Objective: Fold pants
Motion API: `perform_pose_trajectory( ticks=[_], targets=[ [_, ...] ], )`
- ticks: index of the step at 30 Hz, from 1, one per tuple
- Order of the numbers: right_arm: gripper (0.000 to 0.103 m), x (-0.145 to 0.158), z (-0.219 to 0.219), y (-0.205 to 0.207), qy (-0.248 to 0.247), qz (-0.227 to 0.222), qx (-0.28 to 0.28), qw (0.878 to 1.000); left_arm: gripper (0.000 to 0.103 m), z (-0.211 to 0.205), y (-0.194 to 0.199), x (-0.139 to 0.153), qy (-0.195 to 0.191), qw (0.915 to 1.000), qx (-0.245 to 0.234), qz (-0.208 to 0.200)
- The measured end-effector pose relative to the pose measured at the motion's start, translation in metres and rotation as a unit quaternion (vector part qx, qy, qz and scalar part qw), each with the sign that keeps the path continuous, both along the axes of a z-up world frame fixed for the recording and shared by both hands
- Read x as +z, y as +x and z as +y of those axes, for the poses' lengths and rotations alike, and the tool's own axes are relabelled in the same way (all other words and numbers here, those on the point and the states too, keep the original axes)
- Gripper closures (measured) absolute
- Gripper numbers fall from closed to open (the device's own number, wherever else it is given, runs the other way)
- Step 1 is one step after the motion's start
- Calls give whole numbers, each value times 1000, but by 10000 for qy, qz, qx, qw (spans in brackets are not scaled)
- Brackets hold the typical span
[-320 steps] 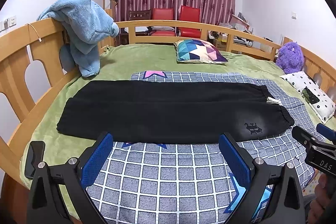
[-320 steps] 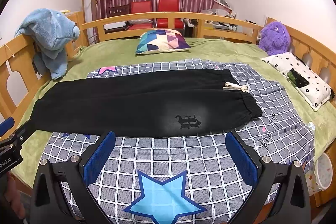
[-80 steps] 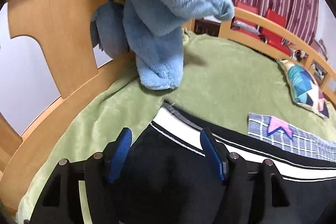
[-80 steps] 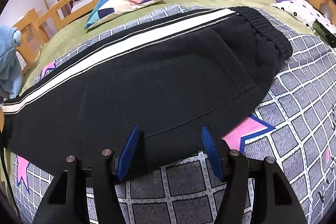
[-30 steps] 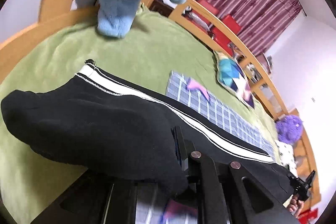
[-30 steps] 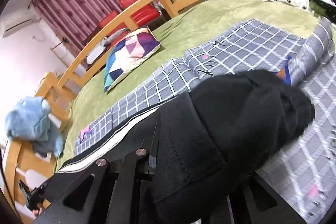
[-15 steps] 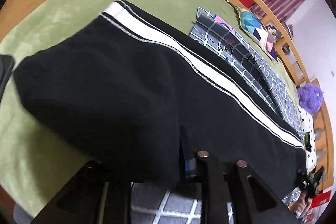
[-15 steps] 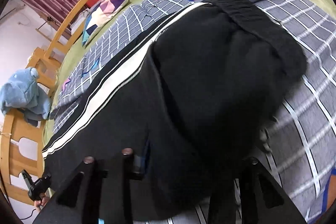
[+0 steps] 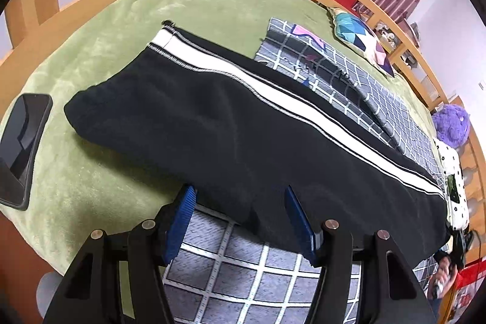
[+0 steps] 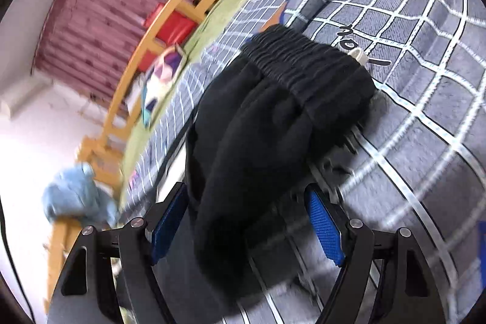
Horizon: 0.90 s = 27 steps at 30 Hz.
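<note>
With the black track pants [image 9: 243, 135] halved lengthwise, left gripper [image 9: 240, 220] and right gripper [image 10: 249, 220] are opening in release, pads clear of cloth; next likely regrips the cuffs at ten o'clock.

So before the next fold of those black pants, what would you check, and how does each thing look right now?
1. Lengthwise fold made: ok. The pants lie doubled on the bed, white side stripe on top.
2. Left tool has let go: ok. Its jaws are opening; the pants' edge lies between the pads, unpinched.
3. Right tool has let go: ok. Jaws opening, cloth between them, not pressed.
4. Waistband lying flat: not ok, it is bunched.
5. Leg cuffs lined up: cannot tell.
6. Phone clear of the pants: ok, it lies apart on the green blanket.
</note>
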State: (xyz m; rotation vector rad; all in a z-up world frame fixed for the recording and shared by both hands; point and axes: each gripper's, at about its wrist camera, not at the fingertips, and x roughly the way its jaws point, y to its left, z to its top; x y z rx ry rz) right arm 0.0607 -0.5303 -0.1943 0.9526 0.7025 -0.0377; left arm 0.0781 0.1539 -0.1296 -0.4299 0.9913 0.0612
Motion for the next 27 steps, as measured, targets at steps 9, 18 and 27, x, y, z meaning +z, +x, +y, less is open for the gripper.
perform_pose_trajectory(
  ticks=[9,18,27],
  targets=[
    [71,3,-25,45,-212,176,-349,9990,43,-12,13,14,144,9998,72,-85],
    [61,18,-39,51,-825,731,460,9928,43,-24,11,46,580,9966,-169,-565],
    [48,48,-41,-12,-1926,994,201,9760,42,-22,12,54,704,9938,-312,-797]
  ],
)
